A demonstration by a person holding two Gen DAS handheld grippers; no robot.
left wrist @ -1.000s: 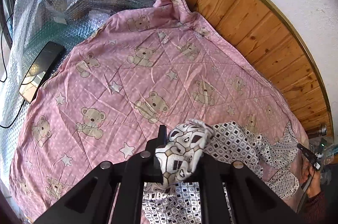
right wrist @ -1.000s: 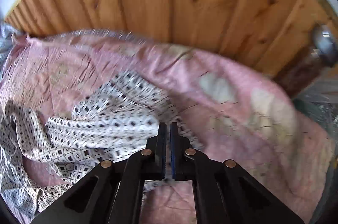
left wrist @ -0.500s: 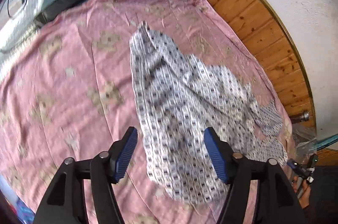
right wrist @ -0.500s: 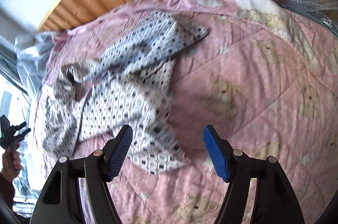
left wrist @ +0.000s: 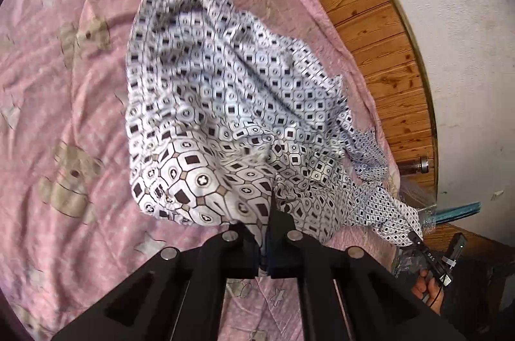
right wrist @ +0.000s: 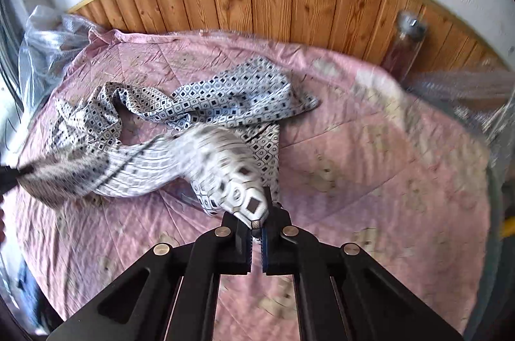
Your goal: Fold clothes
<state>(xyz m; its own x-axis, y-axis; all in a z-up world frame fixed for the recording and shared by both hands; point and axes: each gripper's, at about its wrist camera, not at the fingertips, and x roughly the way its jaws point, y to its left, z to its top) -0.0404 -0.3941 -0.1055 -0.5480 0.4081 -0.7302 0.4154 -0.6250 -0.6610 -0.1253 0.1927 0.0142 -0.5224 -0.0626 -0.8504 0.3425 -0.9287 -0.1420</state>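
Since half a second ago: both grippers, then spread wide above the garment, have closed on it; the cloth that lay loose on the bed is now pulled up at two points.
Left gripper (left wrist: 262, 231): fingers together, clamped on a bunched edge of the patterned garment (left wrist: 225, 89), which billows up right in front of its camera.
Right gripper (right wrist: 256, 223): fingers nearly together, pinching another bit of the garment's edge (right wrist: 248, 199); in the left wrist view it shows at the lower right with the person's hand (left wrist: 428, 289) behind it.
Garment position: on the pink bear-print quilt (right wrist: 370, 164), over the middle and toward the wooden headboard (right wrist: 273, 3); part is lifted, the rest trails on the quilt in folds.
Key relation: the cloth runs as a taut band from one grip to the other, so its long axis lies between the two grippers, roughly along the headboard side. The slack body hangs ahead of both, toward the headboard.
Nearer hand: neither; each holds its own end.
Likely step: spreading the garment flat before the first fold, judging by the twisted bulk not yet laid out.
Next move calls for: drawing the grips apart along that axis and lowering evenly.
Risk: motion blur hides how deep each pinch sits; a shallow one could slip.
Other things: bottle (right wrist: 405, 41) at the headboard, bubble wrap (right wrist: 45, 44) at the far left corner of the bed.
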